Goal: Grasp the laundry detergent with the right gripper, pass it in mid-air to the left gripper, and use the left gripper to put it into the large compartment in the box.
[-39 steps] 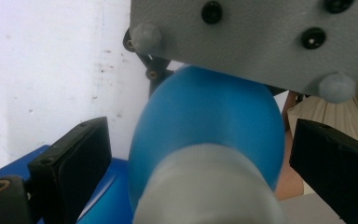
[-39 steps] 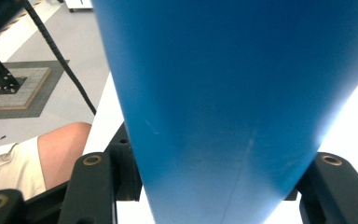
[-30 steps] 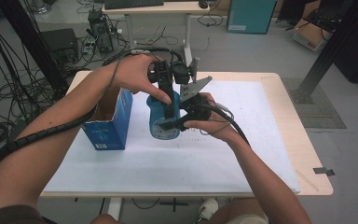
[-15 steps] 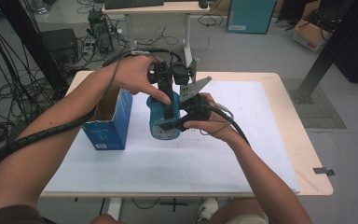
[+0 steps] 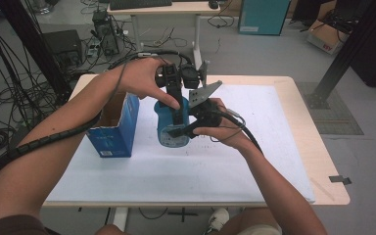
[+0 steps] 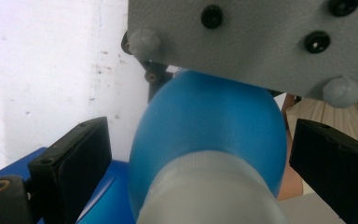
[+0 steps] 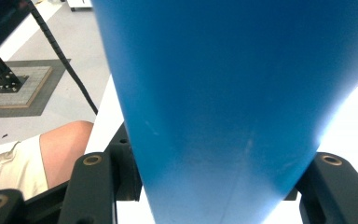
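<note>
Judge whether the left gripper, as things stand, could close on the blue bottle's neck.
Probably yes. The left gripper already has its jaws open on either side of the pale neck of the blue bottle, with nothing between, while the right gripper clamps the body.

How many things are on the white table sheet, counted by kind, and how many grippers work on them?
Blue bottle: 1
Open blue box: 1
Grippers: 2, left gripper over the bottle's top, right gripper clamped on its body
Total: 4
</note>
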A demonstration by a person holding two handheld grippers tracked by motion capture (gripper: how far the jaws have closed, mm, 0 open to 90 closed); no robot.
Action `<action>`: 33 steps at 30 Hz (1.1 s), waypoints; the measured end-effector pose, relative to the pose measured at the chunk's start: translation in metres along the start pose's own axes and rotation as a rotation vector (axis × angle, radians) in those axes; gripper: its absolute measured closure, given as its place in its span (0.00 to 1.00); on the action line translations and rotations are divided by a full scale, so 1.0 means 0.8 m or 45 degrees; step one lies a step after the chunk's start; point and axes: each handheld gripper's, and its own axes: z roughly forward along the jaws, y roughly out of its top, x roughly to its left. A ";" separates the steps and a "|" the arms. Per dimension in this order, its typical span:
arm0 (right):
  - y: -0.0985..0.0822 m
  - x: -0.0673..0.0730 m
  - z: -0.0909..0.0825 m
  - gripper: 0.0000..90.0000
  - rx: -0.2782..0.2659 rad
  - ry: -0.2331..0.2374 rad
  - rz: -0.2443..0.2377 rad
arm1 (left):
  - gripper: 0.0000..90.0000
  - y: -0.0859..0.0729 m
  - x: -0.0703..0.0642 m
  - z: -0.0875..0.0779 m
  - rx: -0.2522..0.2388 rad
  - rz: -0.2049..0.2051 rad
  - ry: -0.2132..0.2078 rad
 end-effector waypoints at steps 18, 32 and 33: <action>0.001 0.002 -0.001 0.47 -0.009 -0.004 0.007 | 0.07 -0.001 -0.002 -0.002 -0.006 -0.004 0.003; 0.001 0.002 -0.002 0.47 -0.006 -0.008 0.004 | 0.07 0.000 -0.002 -0.002 -0.002 -0.004 0.012; 0.001 0.003 -0.003 0.47 -0.006 -0.005 0.008 | 0.07 -0.001 -0.002 -0.002 -0.003 -0.003 0.012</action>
